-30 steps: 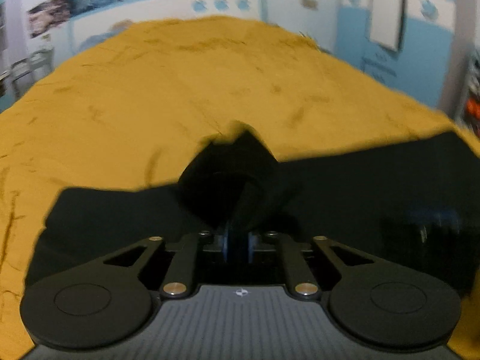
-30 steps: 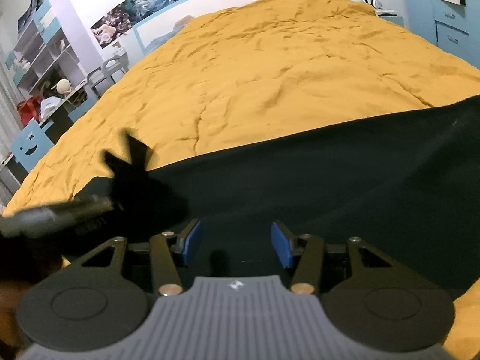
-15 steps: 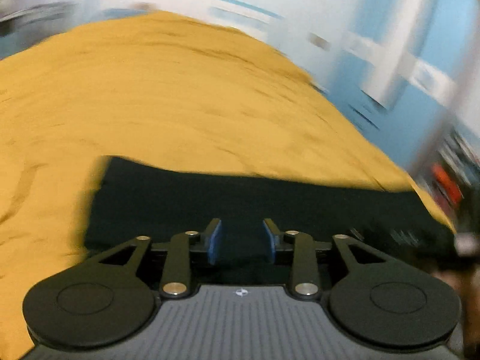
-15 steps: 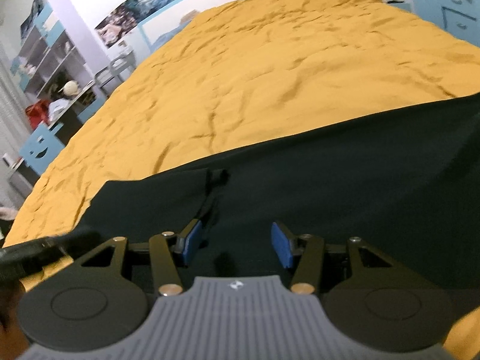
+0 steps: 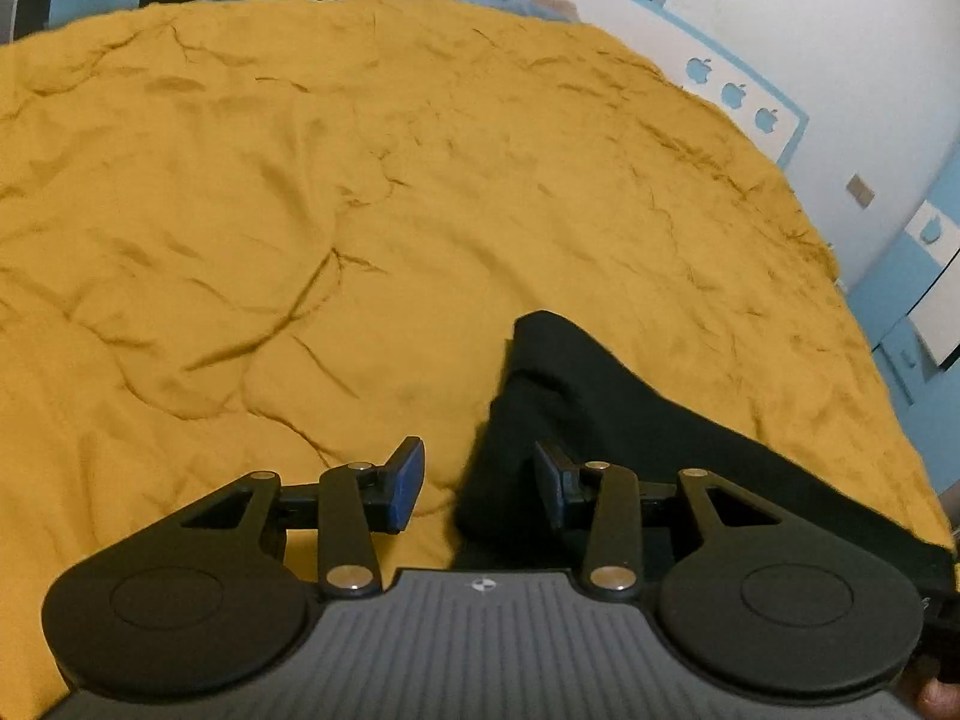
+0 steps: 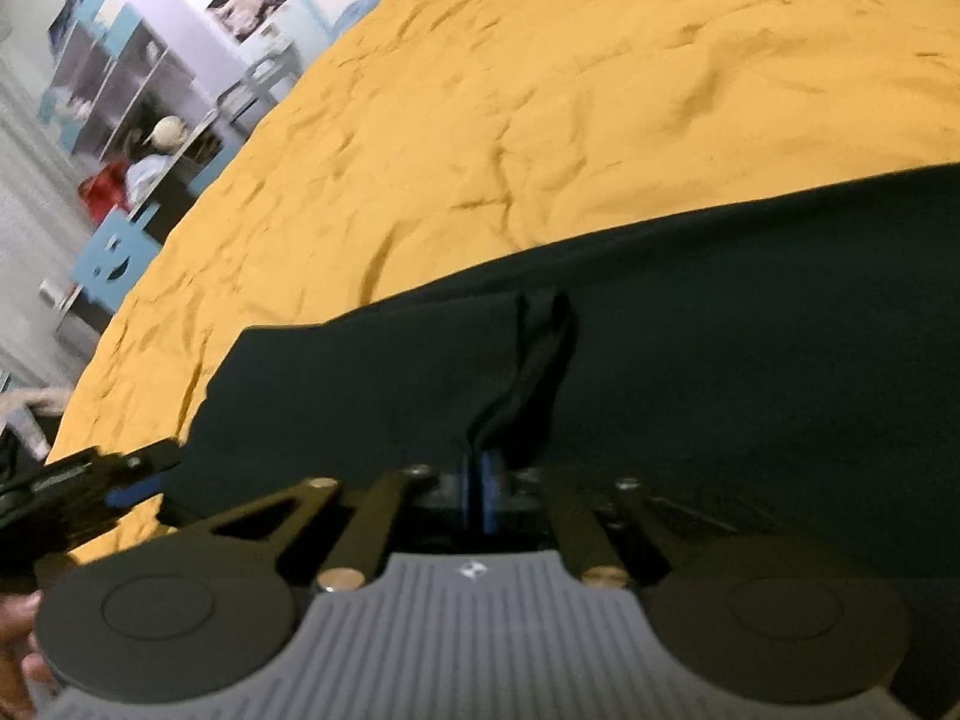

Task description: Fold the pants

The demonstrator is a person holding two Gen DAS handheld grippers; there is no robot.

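The right gripper has just snapped closed, its blue pads pinching a raised ridge of the black pants, while the left gripper has just let go and spread its jaws, the pants' corner lying loosely between them and no pad pressing it. The pants lie flat along the near edge of the yellow bedspread. To me, one fold looks laid and the next grab begun.
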